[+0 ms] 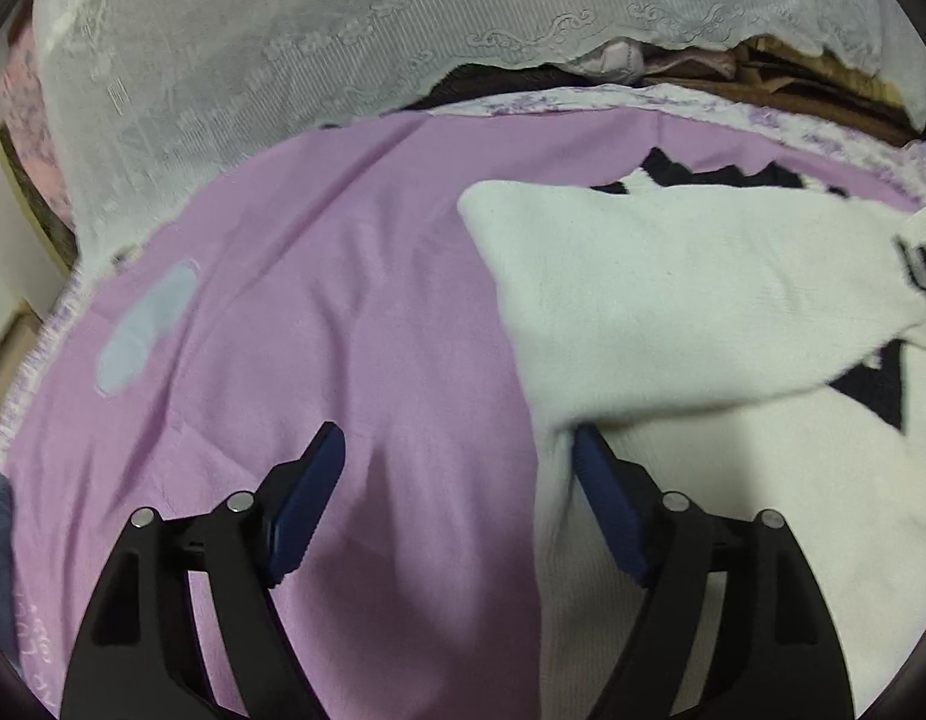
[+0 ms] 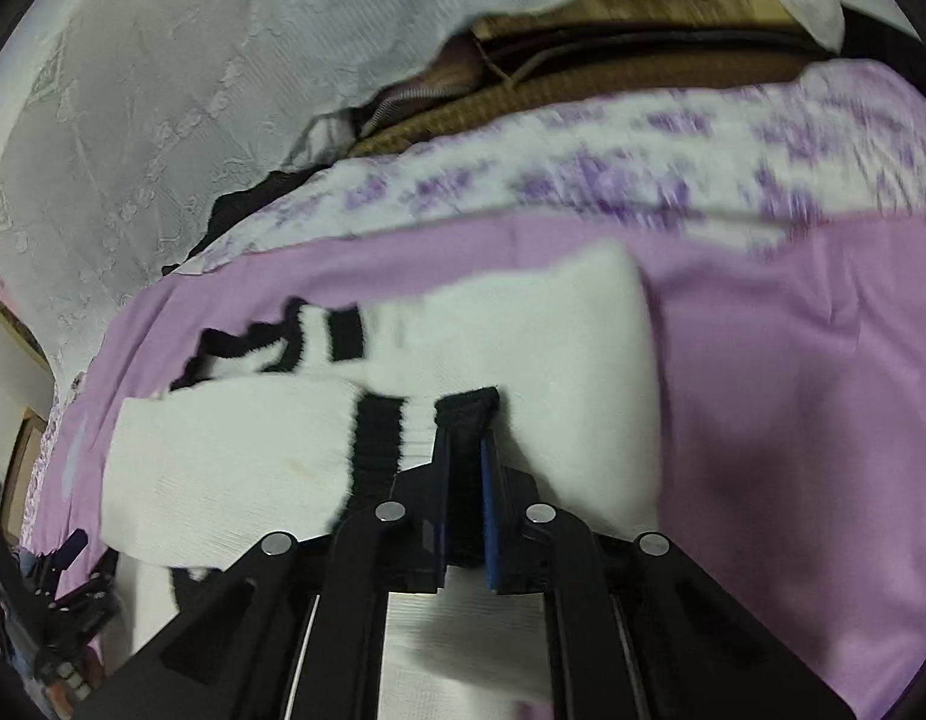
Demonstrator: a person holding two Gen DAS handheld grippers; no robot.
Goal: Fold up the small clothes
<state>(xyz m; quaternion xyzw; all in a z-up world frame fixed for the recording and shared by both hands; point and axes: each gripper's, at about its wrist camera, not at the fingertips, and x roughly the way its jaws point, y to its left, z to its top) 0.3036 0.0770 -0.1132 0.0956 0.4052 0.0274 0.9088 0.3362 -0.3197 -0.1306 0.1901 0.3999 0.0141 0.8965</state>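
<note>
A small white knitted sweater with black trim (image 1: 673,300) lies on a lilac sheet (image 1: 318,300). A sleeve is folded across its body. My left gripper (image 1: 459,450) is open and empty above the sheet; its right finger (image 1: 607,498) touches the sweater's left edge. In the right wrist view the same sweater (image 2: 523,348) lies in front of my right gripper (image 2: 467,414), which is shut on the sweater's black-trimmed cuff (image 2: 469,405). The left gripper (image 2: 60,576) shows at the lower left of that view.
A white lace curtain (image 1: 282,60) hangs behind the bed on the left. A purple-flowered quilt (image 2: 643,180) borders the sheet at the back. Brown furniture (image 2: 613,78) stands beyond it. A pale patch (image 1: 144,330) marks the sheet at the left.
</note>
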